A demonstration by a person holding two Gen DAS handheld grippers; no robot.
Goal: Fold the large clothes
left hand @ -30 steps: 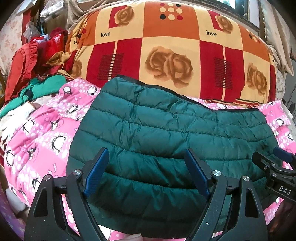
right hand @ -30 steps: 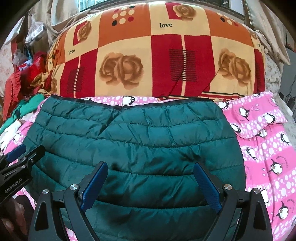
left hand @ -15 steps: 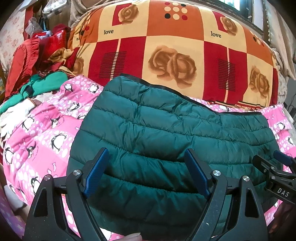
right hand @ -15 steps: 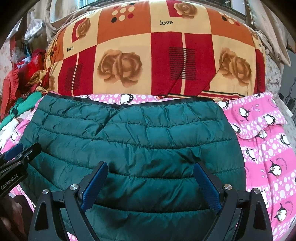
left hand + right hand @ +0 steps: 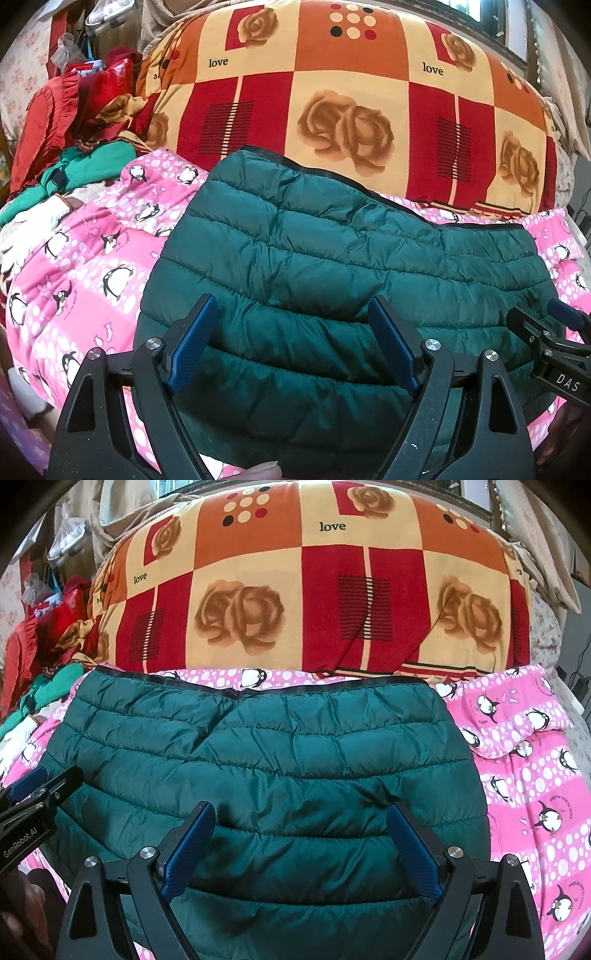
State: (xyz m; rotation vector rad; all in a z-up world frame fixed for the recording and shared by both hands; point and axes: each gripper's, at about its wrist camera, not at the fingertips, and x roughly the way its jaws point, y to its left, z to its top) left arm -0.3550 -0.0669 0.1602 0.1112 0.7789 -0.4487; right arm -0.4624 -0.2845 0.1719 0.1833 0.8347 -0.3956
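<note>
A dark green quilted puffer jacket [image 5: 332, 280] lies folded flat on the pink penguin bedsheet [image 5: 85, 280]; it also shows in the right wrist view [image 5: 280, 768], its black-trimmed hem toward the far side. My left gripper [image 5: 291, 343] is open and empty, held above the jacket's near left part. My right gripper [image 5: 299, 845] is open and empty above the jacket's near right part. Each gripper shows at the edge of the other's view: the right one [image 5: 550, 332] and the left one [image 5: 37, 790].
A big rolled blanket [image 5: 351, 96] with red, orange and cream squares and roses lies right behind the jacket. A pile of red and green clothes [image 5: 74, 147] sits at the far left. Pink sheet [image 5: 535, 775] shows to the right of the jacket.
Both grippers have drifted slightly over the jacket and stay open. The jacket has not changed shape.
</note>
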